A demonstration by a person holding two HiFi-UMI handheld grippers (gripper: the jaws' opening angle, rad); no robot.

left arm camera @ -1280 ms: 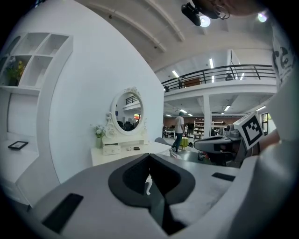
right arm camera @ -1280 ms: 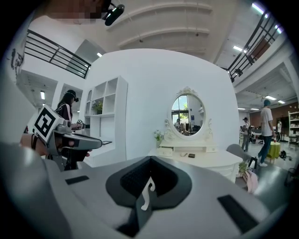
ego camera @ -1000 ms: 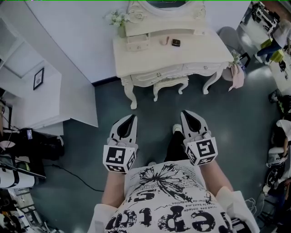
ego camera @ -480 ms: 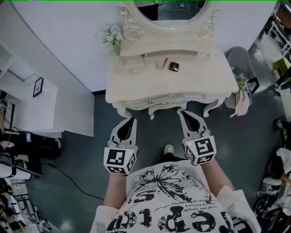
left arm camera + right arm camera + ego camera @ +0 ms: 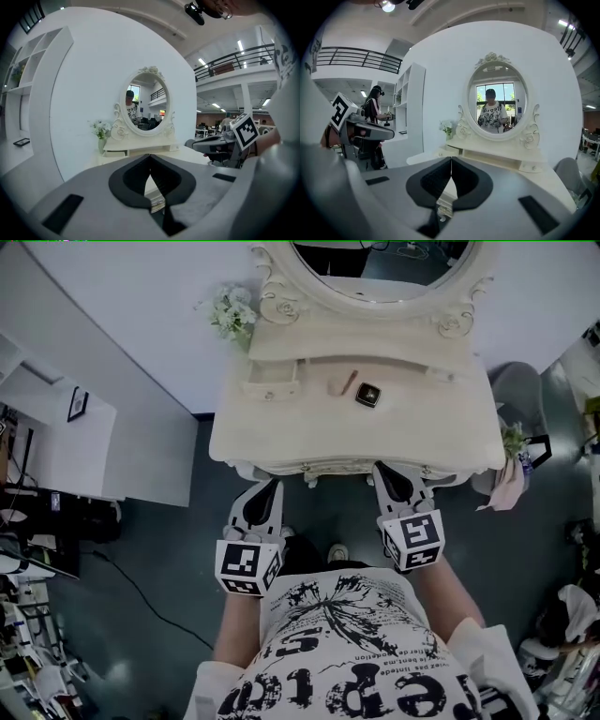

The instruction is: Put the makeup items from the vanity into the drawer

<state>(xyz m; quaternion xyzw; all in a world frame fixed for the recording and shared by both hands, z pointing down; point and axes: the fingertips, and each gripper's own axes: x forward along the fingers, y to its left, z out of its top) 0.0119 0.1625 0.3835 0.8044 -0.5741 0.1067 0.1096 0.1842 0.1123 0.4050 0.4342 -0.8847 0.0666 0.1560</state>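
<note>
1. In the lower middle of the head view, the left gripper point(image 5: 276, 485) and the right gripper point(image 5: 379, 470) point up-frame at the front edge of the vanity point(image 5: 281, 432). Each gripper's own view shows its jaws pressed together with nothing between them.
2. Past the bare tabletop, toward the upper middle, lie the makeup items. There is a dark square compact point(image 5: 367, 395) and, just to its left, a slim pink stick point(image 5: 347, 382), probably a lipstick.
3. The compact sits almost straight up-frame from the right gripper's tips, so that hand looks the nearer one. The left gripper would have to cross to the right.
4. The stick's long axis runs diagonally, from lower left to upper right. A grip across its width would need the jaws opened and turned to suit.
5. To the left of the items, a small drawer point(image 5: 270, 388) stands a little proud of the raised shelf. It is likely the target.
6. Farthest up-frame are the flowers point(image 5: 232, 315) and the oval mirror point(image 5: 380, 268).
</note>
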